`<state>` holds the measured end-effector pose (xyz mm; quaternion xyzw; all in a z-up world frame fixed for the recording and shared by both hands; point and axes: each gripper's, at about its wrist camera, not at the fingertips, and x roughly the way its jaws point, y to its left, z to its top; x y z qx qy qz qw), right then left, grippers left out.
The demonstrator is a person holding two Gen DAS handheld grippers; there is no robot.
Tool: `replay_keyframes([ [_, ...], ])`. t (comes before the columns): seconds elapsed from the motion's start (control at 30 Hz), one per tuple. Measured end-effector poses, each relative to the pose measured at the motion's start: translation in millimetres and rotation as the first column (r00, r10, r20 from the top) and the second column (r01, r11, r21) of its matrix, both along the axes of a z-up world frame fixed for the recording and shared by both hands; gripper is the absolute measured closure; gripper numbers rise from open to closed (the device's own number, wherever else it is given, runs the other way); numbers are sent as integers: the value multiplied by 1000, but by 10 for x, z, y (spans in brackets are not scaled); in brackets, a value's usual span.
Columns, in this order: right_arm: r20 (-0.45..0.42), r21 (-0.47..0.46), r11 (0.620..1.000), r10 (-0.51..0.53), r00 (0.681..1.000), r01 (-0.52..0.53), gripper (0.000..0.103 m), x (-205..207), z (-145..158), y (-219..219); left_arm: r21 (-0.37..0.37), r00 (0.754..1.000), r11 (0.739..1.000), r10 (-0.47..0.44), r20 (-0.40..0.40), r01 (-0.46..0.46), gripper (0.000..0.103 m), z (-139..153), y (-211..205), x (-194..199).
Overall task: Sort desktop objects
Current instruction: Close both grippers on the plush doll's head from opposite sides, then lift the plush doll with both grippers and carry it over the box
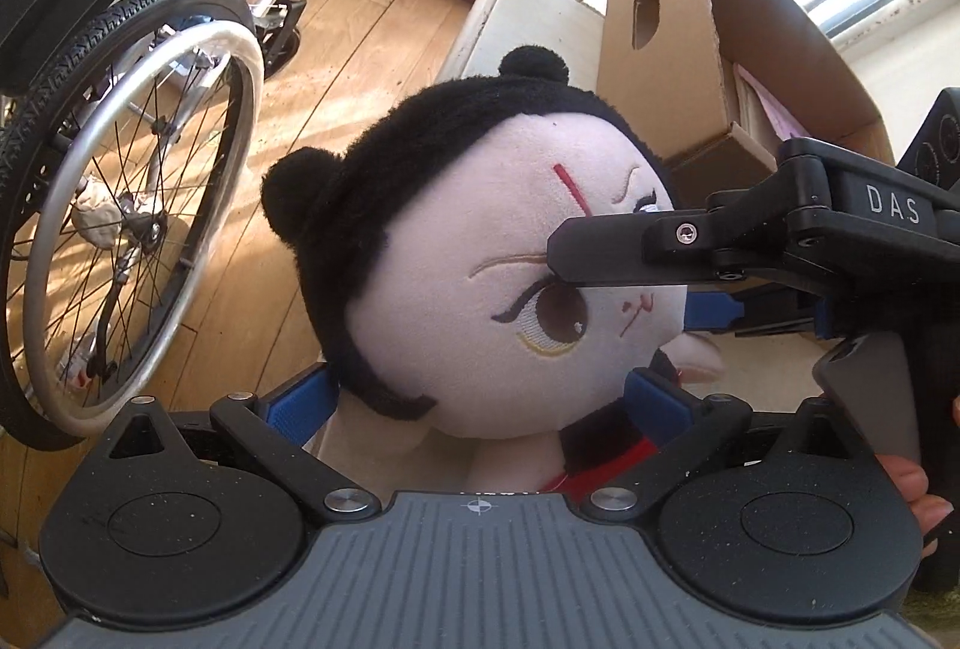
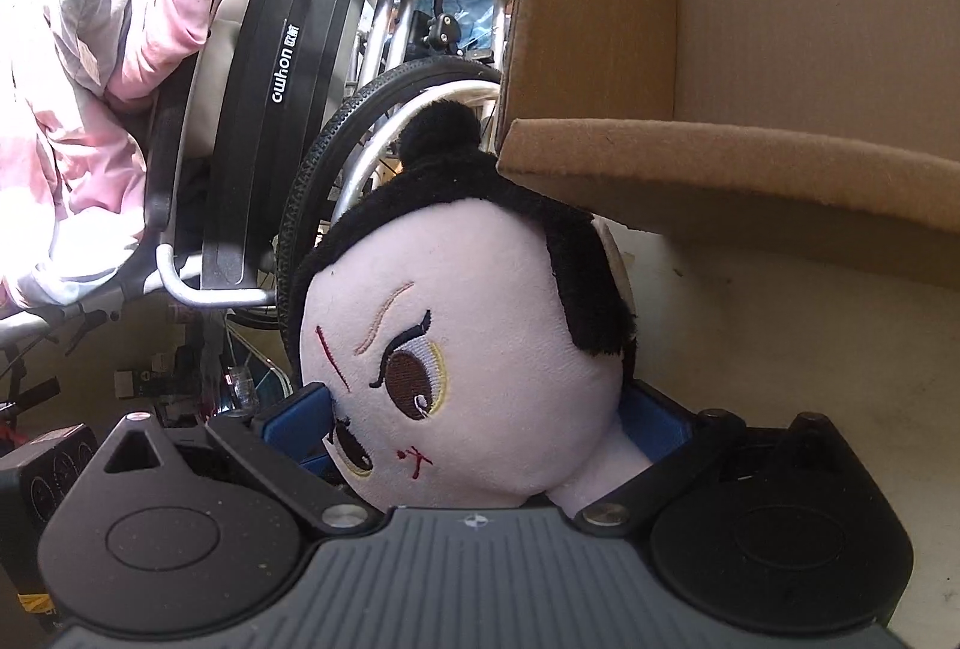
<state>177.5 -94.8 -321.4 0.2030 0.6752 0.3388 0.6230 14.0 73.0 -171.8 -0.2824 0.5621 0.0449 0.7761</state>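
**Both grippers hold the plush doll**

The plush doll [image 1: 480, 253] is in the air between both tools. The left gripper [image 1: 480, 400] is clamped on its neck with blue pads. The right gripper [image 2: 474, 430] is clamped on its head. Behind stand a cardboard box [image 1: 678, 49] and a wheelchair [image 1: 120, 157] on the wooden floor [image 1: 336, 49].
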Motion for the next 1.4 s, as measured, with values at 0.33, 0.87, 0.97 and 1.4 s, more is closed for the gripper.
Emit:
replay_keyframes([
  [0.33,-54,-2,1000,7,998,-8,0,-293,-40,-78,35,997,997,-65,-29,66,0,33,-122,-46],
  [0.87,-117,-29,972,-235,965,234,0,-738,-156,-940,75,944,941,-329,-21,329,0,100,-724,-132],
  [0.97,-100,-39,951,-310,945,308,0,-698,-181,-1194,77,933,930,-360,12,358,0,92,-860,-22],
  [1.4,-67,-25,903,-429,901,429,0,-568,-141,-1917,17,936,936,-351,29,350,0,45,-1026,165],
])
